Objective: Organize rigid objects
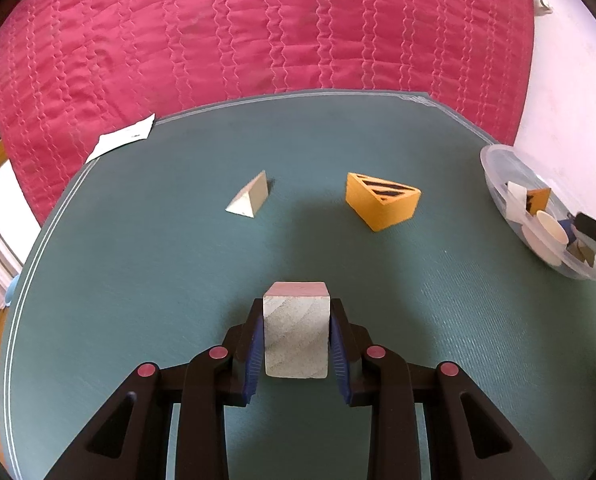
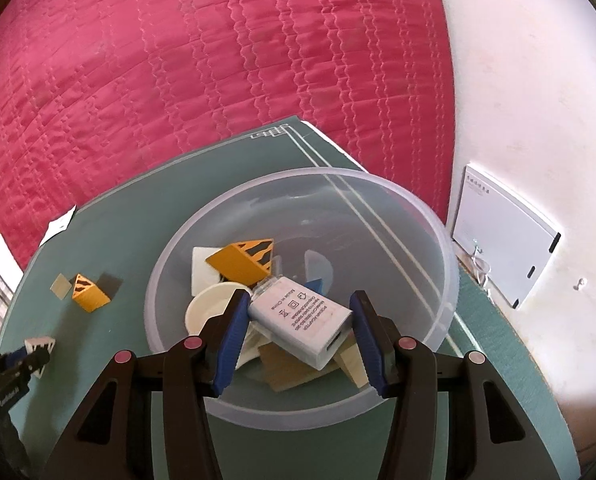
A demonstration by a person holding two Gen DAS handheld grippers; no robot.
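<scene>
The left claw [image 1: 297, 336] is clamped on a pale wooden block [image 1: 297, 330], both blue pads flat against its sides, held over the green mat [image 1: 138, 280] that covers the counter. The right claw [image 2: 298, 328] grasps a white power adapter [image 2: 302, 320] slantwise, one corner against each pad, directly above the clear plastic bowl [image 2: 418, 208], which already holds an orange striped wedge [image 2: 244, 262], a cream cup [image 2: 208, 312] and several flat wooden pieces. Still loose on the mat are a small pale wedge [image 1: 249, 199] and a second orange striped wedge [image 1: 382, 200], well apart from the bowl. Risks noted: the adapter's diagonal seating gives little contact, so it may twist or slip before a deliberate release; dropped from here it would probably land in the bowl, but could strike the cup. The bowl looks light and sits near the mat's edge, so a knock from either claw could shift it.
</scene>
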